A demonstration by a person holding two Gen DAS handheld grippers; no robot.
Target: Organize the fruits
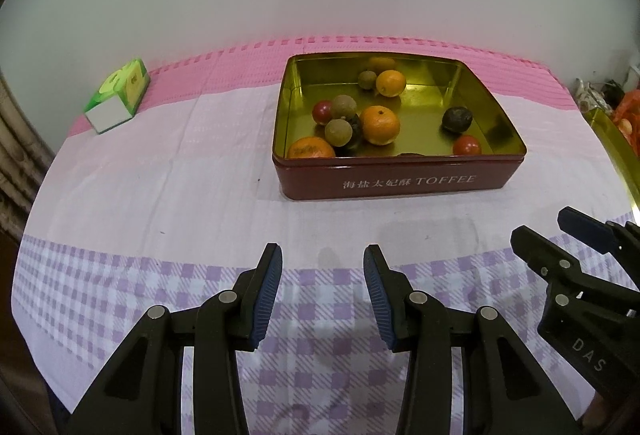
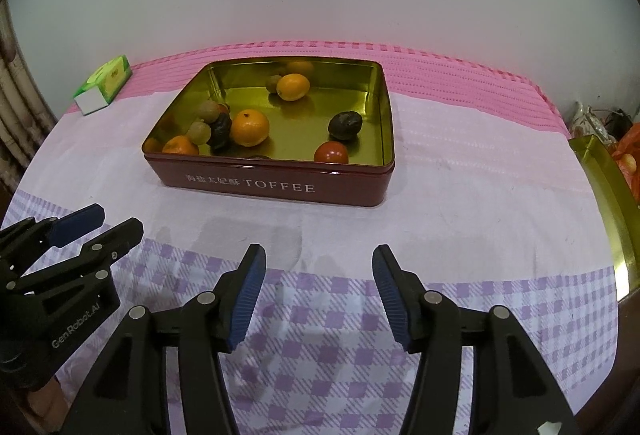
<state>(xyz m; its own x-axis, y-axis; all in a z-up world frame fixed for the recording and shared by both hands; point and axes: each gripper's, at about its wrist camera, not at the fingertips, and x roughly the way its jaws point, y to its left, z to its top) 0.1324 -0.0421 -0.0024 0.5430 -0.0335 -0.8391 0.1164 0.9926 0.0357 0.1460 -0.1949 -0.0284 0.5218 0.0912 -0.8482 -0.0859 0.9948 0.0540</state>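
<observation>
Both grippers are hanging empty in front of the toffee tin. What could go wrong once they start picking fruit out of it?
1. The fruits at the near-left of the tin are bunched and touching, so closing on the orange could nudge the dark fruit beside it.
2. The red fruit sits tight against the front wall, leaving little room for a finger.
3. The left gripper and right gripper are close together, both open and empty; reaching together they might collide.

Red TOFFEE tin (image 1: 400, 181), open, gold-lined, holding loose oranges (image 1: 379, 124), red tomatoes (image 1: 466, 145), green-brown fruits (image 1: 338, 132), dark fruit (image 1: 457, 118)
</observation>
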